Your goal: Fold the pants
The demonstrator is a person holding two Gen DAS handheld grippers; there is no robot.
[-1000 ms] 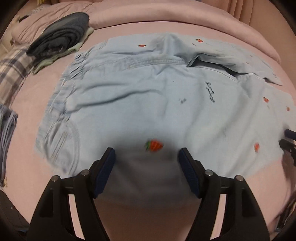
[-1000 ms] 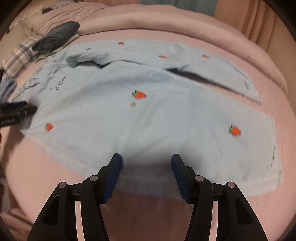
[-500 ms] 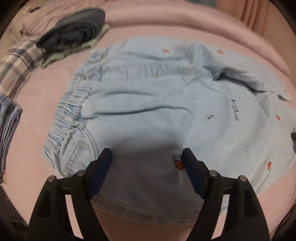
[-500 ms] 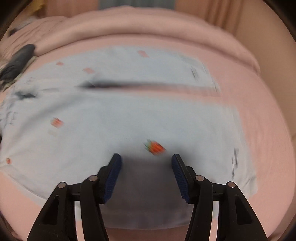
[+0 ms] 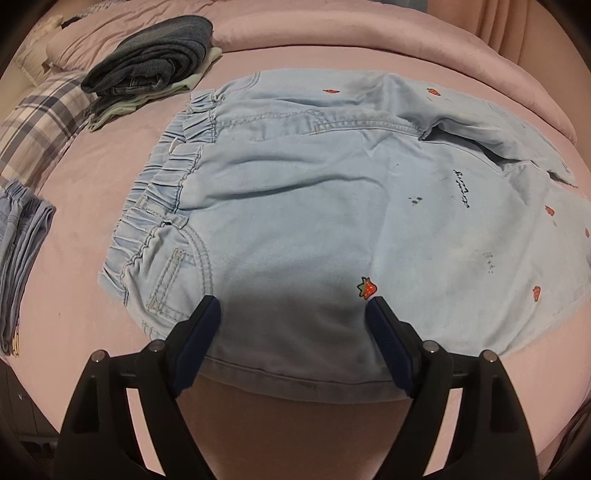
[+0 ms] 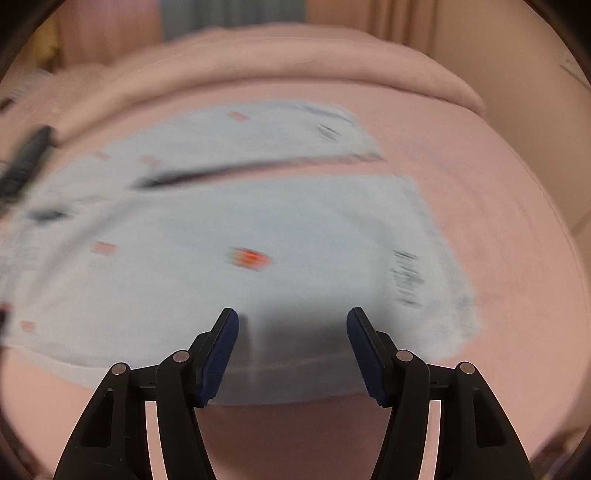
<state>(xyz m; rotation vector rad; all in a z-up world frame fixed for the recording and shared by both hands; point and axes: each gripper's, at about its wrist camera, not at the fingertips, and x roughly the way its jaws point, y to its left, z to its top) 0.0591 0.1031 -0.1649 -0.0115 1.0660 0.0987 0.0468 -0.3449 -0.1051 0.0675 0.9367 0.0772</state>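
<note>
— What's the room like from where you stand?

— Everything sits on a bed with a pink cover (image 5: 92,184), soft and a bit rumpled. A thick roll of pink duvet (image 5: 369,33) runs along the far edge, with peach curtains (image 6: 388,22) behind it.

— Any baskets or boxes?

— None I can see, just piles. Far left there's a stack of dark folded jeans (image 5: 155,62) on something pale green, a plaid cloth (image 5: 40,122) beside it, and a folded blue garment (image 5: 22,251) at the left edge.

— And the pants?

— The light blue pants (image 5: 314,206) lie flat across the middle of the bed, elastic waistband to the left, legs running right, little strawberries dotted over them. The far leg lies slightly apart from the near one, with a dark gap between.

— What are the tools doing?

— The left gripper (image 5: 293,310) hangs over the near edge by the hip pocket, jaws wide and opening, fabric beneath them but nothing pinched. The right gripper (image 6: 292,321) is over the near leg close to the hem, jaws well apart, gripping nothing. Its view is blurred.
</note>
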